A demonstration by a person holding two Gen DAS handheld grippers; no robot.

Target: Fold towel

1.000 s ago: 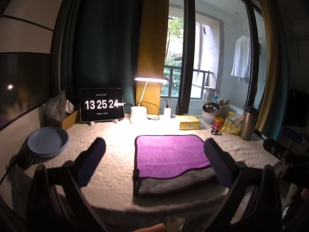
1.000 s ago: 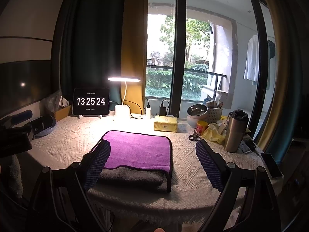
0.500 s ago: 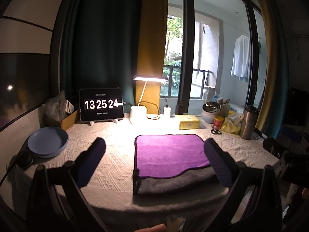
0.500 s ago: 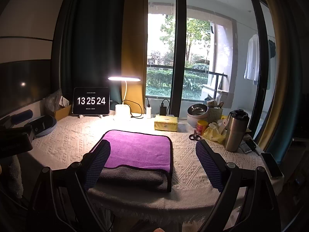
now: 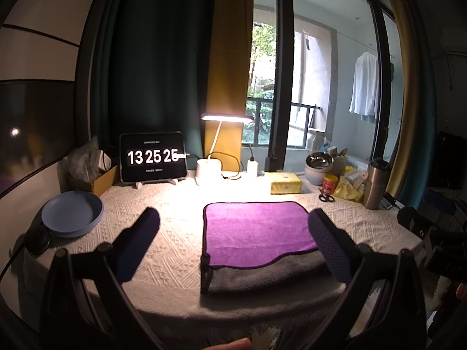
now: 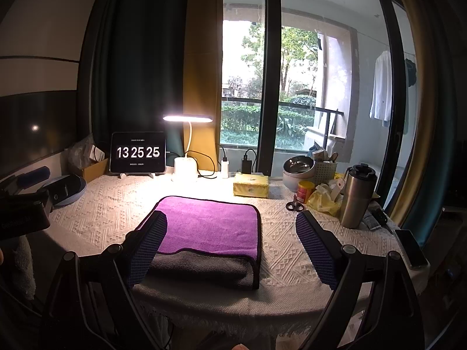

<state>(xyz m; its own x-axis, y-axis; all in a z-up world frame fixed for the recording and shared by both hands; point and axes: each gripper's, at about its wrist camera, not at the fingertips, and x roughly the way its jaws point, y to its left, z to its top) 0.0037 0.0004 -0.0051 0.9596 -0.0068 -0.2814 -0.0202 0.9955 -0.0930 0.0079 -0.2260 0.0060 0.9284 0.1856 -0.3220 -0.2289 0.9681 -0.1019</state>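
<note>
A folded towel (image 5: 256,230), purple on top with a grey layer showing at its near edge, lies flat on the white tablecloth near the table's front edge. It also shows in the right wrist view (image 6: 210,227). My left gripper (image 5: 233,221) is open and empty, held above the near table edge, its right finger over the towel's right side. My right gripper (image 6: 230,227) is open and empty, its left finger over the towel's left near corner.
A tablet clock (image 5: 153,157), a lit desk lamp (image 5: 208,172) and a yellow tissue pack (image 5: 284,183) stand behind the towel. A blue plate (image 5: 71,214) is at the left. A steel tumbler (image 6: 356,197), scissors (image 6: 293,205) and a phone (image 6: 411,248) are at the right.
Nothing has visibly moved; both grippers hold still and only the clock advanced from 13 25 24 to 13 25 25.
</note>
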